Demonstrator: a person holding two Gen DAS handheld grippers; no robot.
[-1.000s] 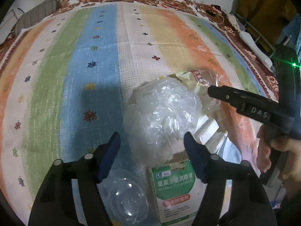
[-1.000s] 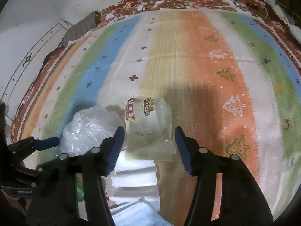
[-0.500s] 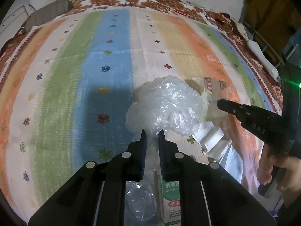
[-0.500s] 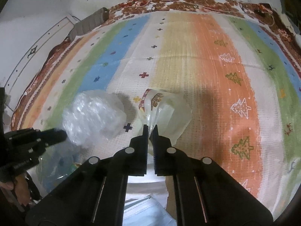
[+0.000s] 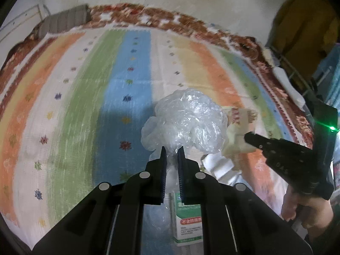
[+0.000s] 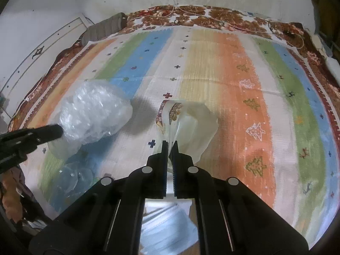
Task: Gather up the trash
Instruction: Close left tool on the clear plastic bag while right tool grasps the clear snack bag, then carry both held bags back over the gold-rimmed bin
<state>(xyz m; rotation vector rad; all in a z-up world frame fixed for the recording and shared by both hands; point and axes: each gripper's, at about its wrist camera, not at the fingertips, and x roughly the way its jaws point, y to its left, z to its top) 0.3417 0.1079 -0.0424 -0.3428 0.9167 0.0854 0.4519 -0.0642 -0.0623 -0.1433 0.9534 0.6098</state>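
My left gripper (image 5: 171, 148) is shut on the lower edge of a crumpled clear plastic bag (image 5: 187, 121), which hangs lifted above the striped rug (image 5: 70, 110). The same clear plastic bag (image 6: 93, 116) shows at the left of the right wrist view, held by the left gripper (image 6: 60, 130). My right gripper (image 6: 169, 143) is shut on a pale translucent wrapper with a red-brown label (image 6: 189, 125), raised off the rug. That wrapper (image 5: 239, 125) and the right gripper (image 5: 247, 137) appear at the right of the left wrist view, with a hand (image 5: 306, 214) on the handle.
Below the grippers lie a green-and-white medicine box (image 5: 188, 218), a clear plastic lid (image 6: 72, 178), white folded packaging (image 5: 221, 165) and a pale mask-like sheet (image 6: 167, 225). A grey rolled cloth (image 5: 63, 22) sits at the rug's far edge. A metal rack (image 5: 297, 72) stands right.
Both grippers went from open around their items to shut on them. Both then rose, lifting the clear bag and the labelled wrapper off the rug.
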